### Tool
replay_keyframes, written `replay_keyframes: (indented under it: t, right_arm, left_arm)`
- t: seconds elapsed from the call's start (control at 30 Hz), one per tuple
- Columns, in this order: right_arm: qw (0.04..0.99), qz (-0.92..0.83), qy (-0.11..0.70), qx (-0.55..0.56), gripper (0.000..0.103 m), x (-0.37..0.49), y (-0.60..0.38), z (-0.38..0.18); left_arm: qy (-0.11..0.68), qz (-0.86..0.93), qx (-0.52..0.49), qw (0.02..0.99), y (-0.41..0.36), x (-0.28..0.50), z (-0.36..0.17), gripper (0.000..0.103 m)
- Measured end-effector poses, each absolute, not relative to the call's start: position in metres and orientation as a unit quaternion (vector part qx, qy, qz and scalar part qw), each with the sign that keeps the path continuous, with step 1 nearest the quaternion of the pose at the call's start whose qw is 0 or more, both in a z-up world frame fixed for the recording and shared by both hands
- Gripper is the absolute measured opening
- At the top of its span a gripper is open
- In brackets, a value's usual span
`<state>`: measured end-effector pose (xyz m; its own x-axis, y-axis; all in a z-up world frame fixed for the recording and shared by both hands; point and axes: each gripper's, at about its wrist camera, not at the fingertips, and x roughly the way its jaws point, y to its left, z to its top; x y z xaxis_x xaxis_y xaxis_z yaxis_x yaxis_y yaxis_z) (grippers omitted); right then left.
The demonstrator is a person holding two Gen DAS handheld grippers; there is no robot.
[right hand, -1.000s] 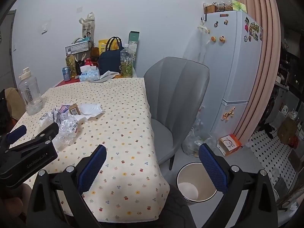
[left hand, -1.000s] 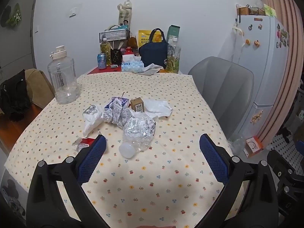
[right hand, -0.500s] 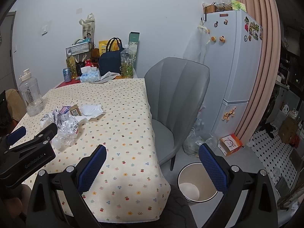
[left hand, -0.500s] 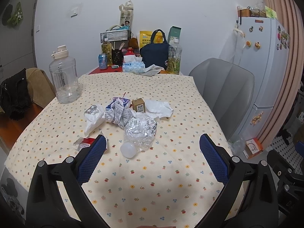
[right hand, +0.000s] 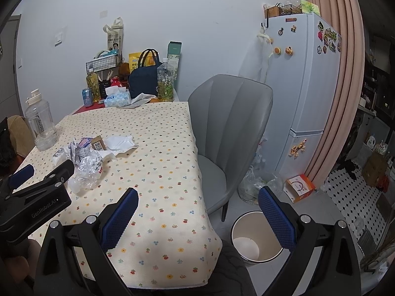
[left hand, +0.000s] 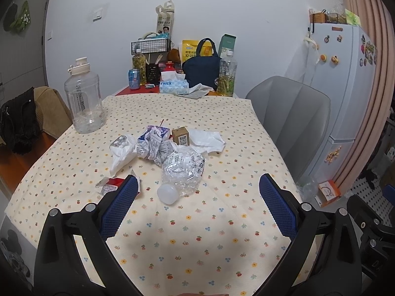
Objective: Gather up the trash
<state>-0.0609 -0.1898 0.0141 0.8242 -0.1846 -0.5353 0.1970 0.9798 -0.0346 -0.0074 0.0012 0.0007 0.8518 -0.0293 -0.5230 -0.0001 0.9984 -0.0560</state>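
Currently, in the left wrist view, your left hand-held gripper (left hand: 196,194) hangs spread and empty above the bench (left hand: 197,241), aimed at the trash pile so the crushed plastic bottle (left hand: 184,171) sits just ahead of the fingers, probably the first pick. Crumpled paper (left hand: 155,145) and a small carton box (left hand: 181,136) lie behind it. In the right wrist view, your right hand-held gripper (right hand: 197,209) is also spread and empty, straddling the bench edge near the waste bin (right hand: 256,240) on the floor, likely the drop point.
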Motion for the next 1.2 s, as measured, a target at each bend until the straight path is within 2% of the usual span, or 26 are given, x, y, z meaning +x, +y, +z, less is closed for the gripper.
replay_keyframes:
  t: [1.2]
  right_arm:
    - [0.954, -0.101, 0.282, 0.011, 0.095, -0.0586, -0.1877, 0.0106]
  left_arm:
    - [0.271, -0.008, -0.035, 0.962, 0.0078, -0.0084, -0.0014, 0.098]
